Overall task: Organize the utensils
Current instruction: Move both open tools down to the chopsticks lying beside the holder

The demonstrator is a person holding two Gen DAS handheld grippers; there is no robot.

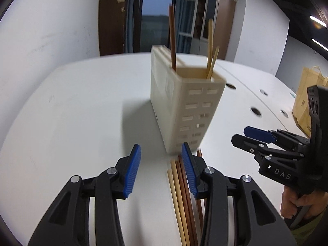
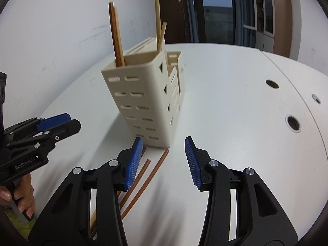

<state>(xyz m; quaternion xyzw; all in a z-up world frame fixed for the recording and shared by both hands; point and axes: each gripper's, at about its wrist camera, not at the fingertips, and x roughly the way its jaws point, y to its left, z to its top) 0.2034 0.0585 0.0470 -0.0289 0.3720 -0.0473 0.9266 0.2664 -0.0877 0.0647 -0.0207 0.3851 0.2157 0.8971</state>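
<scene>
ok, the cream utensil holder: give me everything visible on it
The utensil holder is a tall cream plastic caddy with rounded corners, rows of slot vents, and more than one compartment. It stands upright on the white table. Dark brown chopsticks and pale ones stand inside. More chopsticks lie at its base. Neither gripper touches it.

White table (image 1: 82,106) with round cable holes (image 2: 293,123), scuffed white wall (image 1: 51,30), dark window (image 1: 155,20), blue curtain (image 1: 184,16), wooden glazed cabinet (image 1: 217,24), ceiling strip lights (image 1: 317,20).

One cream holder (image 1: 184,102), four upright chopsticks (image 2: 116,34), two grippers (image 1: 162,172).
</scene>
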